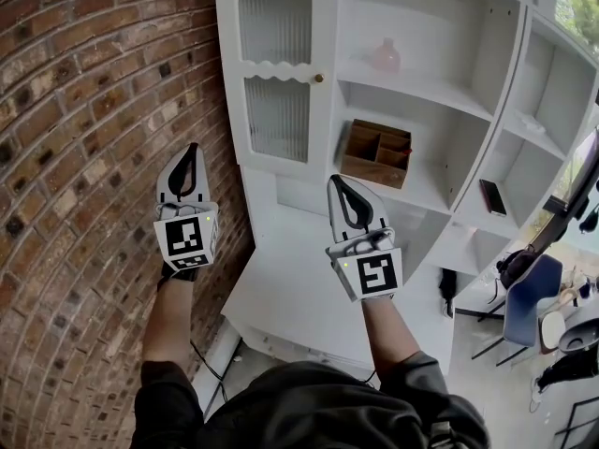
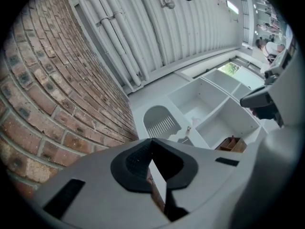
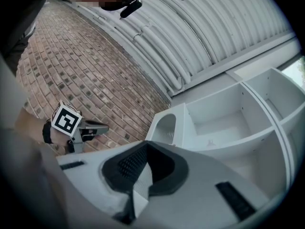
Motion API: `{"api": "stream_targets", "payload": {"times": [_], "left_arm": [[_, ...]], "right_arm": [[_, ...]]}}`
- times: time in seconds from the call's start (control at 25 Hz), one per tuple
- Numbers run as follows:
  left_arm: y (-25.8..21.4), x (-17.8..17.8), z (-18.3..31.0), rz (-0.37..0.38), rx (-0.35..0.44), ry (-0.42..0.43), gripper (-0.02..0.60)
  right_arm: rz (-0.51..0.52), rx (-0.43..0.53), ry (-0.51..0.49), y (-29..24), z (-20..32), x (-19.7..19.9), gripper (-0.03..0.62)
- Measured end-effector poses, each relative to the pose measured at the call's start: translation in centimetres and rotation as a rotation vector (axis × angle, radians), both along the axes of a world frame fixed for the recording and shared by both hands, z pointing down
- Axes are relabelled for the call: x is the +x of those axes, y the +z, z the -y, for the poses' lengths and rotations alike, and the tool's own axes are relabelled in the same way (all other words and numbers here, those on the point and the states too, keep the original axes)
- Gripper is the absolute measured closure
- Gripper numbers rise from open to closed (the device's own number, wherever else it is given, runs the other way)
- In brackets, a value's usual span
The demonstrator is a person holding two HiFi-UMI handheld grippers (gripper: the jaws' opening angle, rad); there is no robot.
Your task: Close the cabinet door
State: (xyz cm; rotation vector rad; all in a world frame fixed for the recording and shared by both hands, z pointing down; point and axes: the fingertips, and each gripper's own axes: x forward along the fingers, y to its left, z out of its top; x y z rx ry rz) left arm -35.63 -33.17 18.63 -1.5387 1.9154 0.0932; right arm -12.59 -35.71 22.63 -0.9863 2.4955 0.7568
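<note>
The white cabinet door (image 1: 277, 68) has two ribbed glass panels, the upper one arched, and a small round knob (image 1: 318, 79) on its right edge. It looks flush with the cabinet front. My left gripper (image 1: 192, 148) is shut and empty, held near the brick wall, below and left of the door. My right gripper (image 1: 338, 181) is also shut and empty, below the knob and in front of the lower shelves. Neither touches the door. The arched panel (image 2: 162, 121) shows past the shut left gripper (image 2: 151, 140), and the door (image 3: 166, 128) also shows past the shut right gripper (image 3: 145, 145).
A curved brick wall (image 1: 84, 110) runs close on the left. Open white shelves to the right of the door hold a wooden organiser box (image 1: 376, 153), a pink vase (image 1: 385, 56) and a dark flat object (image 1: 492, 196). A blue chair (image 1: 529, 293) stands at the lower right.
</note>
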Motion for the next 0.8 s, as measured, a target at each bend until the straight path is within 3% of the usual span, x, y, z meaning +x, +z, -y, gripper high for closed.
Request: {"api": "stream_targets", "payload": {"times": [0.8], "left_arm": [[0.37,0.14,0.93,0.011,-0.01,0.017,0.58]], "right_arm": [[-0.004,0.002,0.011,0.15,0.52,-0.19,0.595]]}}
